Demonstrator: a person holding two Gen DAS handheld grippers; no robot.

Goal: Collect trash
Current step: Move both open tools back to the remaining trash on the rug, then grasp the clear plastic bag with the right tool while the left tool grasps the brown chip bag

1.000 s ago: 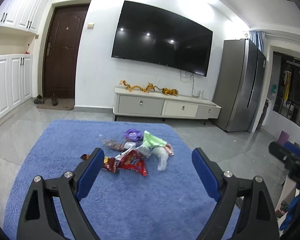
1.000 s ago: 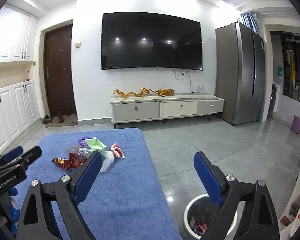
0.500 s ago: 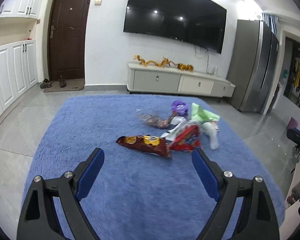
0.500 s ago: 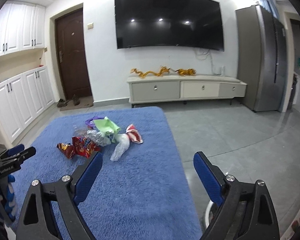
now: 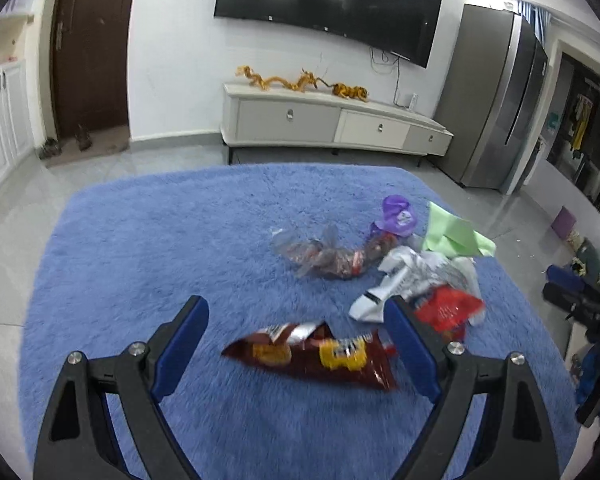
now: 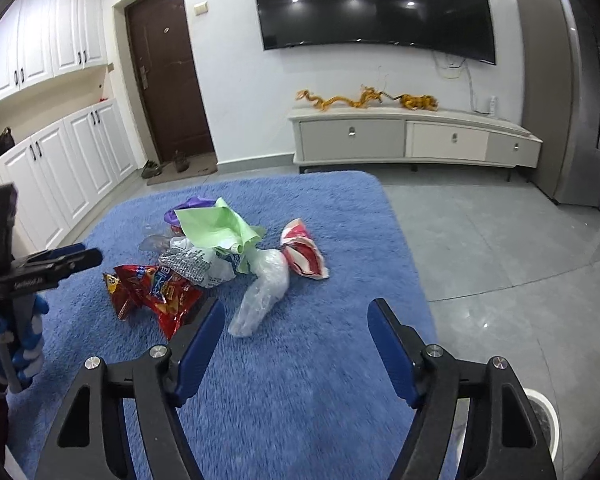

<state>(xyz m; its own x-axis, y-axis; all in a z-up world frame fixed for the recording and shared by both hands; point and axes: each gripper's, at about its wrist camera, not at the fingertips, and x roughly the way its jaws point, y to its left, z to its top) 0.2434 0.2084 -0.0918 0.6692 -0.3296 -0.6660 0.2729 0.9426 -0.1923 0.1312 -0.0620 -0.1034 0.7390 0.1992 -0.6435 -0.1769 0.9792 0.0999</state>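
A pile of trash lies on a blue rug (image 5: 140,248). My left gripper (image 5: 296,328) is open, its jaws on either side of a brown snack bag (image 5: 316,354) lying flat. Behind it are a red wrapper (image 5: 448,310), a silver wrapper (image 5: 412,276), a clear plastic wrapper (image 5: 320,254), a purple bag (image 5: 398,216) and a green sheet (image 5: 452,236). My right gripper (image 6: 296,324) is open and empty, low over the rug (image 6: 320,380), just short of a clear plastic bag (image 6: 264,288). A red-and-white wrapper (image 6: 302,250), the green sheet (image 6: 216,226) and the red wrapper (image 6: 160,288) lie beyond.
A white-rimmed trash bin (image 6: 546,412) stands on the grey floor at the right of the rug. A TV cabinet (image 6: 412,140), a dark door (image 6: 168,76) and a fridge (image 5: 496,100) line the far wall. White cupboards (image 6: 60,160) stand at the left.
Both grippers have moved forward and down toward the trash pile. The brown snack bag now lies between my left jaws. The bin has slid to the edge of the right wrist view.
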